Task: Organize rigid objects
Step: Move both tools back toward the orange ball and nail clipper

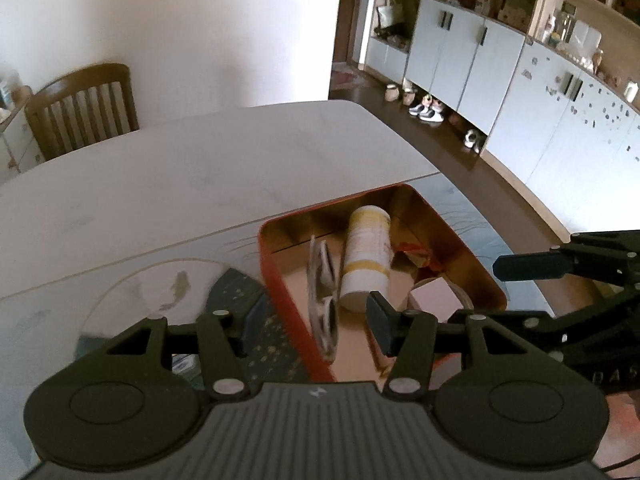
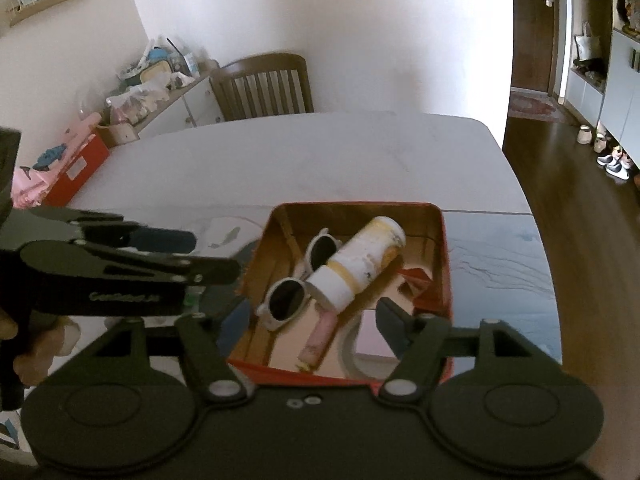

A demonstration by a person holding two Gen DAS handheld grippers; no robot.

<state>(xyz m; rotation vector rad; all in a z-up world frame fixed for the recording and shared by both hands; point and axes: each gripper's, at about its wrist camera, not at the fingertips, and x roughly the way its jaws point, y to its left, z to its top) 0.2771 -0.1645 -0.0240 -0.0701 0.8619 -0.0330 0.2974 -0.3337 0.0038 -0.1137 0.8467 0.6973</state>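
A red tin (image 2: 360, 205) with a gold inside stands on a dark patterned mat (image 2: 492, 264) on the white table (image 2: 280, 160). In it lie white sunglasses (image 2: 292, 292), a white and yellow bottle (image 2: 360, 264) on its side, a pink tube (image 2: 318, 338), a pale pink box (image 2: 374, 340) and a red packet (image 2: 420, 280). My right gripper (image 2: 312, 324) hovers open over the tin's near end, holding nothing. My left gripper (image 2: 200, 256) hangs open beside the tin's left wall. In the left wrist view, the sunglasses (image 1: 322, 304) show edge-on between its open fingers (image 1: 382, 324), untouched, beside the bottle (image 1: 366, 256).
A wooden chair (image 2: 264, 86) stands at the table's far side. A cluttered sideboard (image 2: 160, 80) and a red box (image 2: 76, 172) are at the far left. The table's right edge drops to a dark wood floor (image 2: 580, 208). Cabinets (image 1: 480, 64) line the right wall.
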